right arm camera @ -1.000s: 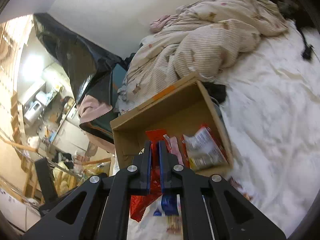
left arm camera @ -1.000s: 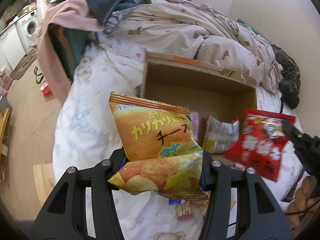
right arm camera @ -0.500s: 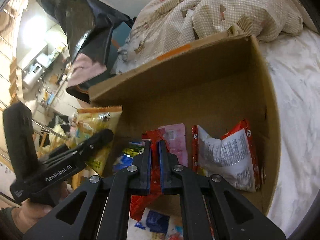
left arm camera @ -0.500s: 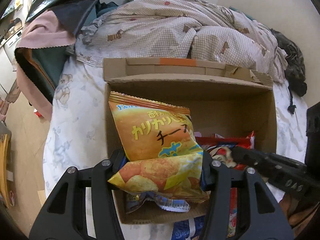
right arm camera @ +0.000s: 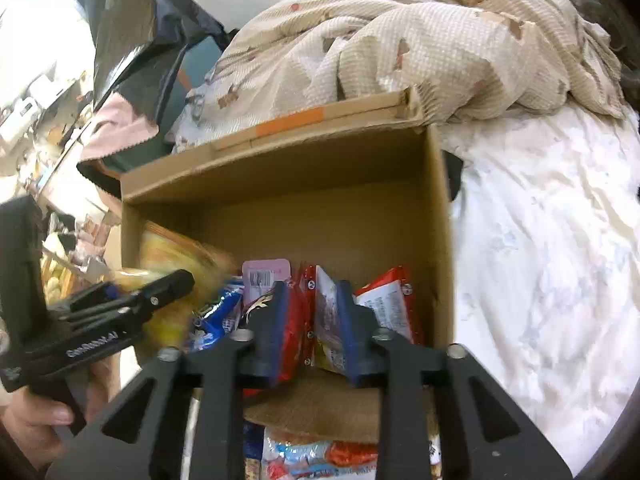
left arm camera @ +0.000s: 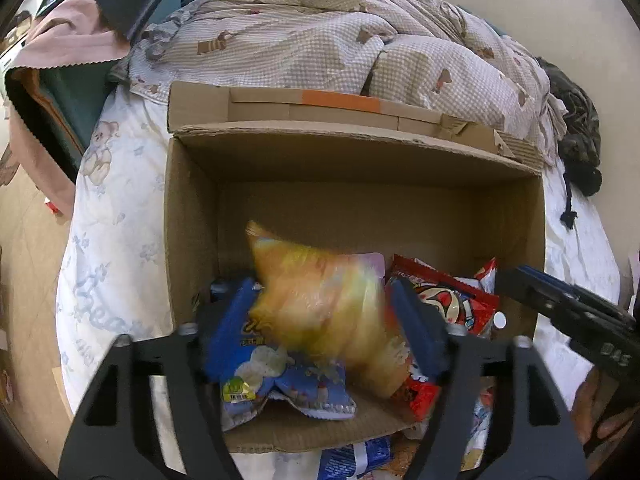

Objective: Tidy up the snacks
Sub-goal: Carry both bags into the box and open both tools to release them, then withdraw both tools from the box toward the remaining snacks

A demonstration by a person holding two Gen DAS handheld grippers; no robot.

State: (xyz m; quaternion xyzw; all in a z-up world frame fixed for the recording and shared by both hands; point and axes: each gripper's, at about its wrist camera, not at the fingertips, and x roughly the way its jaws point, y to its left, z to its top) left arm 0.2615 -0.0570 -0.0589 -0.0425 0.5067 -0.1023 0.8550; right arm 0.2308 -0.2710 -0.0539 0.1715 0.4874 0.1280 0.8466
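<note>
1. Orange-yellow crinkled chip bag (left arm camera: 320, 304): blurred, inside open brown cardboard box (left arm camera: 192, 216), between left gripper (left arm camera: 320, 320) pads, which have just been opening (no longer pinching).
2. Red foil snack packet (right arm camera: 294, 320): between right gripper (right arm camera: 310, 328) pads, likewise just opening, inside the same box.

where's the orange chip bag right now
In the left wrist view the orange chip bag is a blur between the left gripper's just-opened jaws, inside the cardboard box, above a blue snack packet and left of the red packet.
</note>
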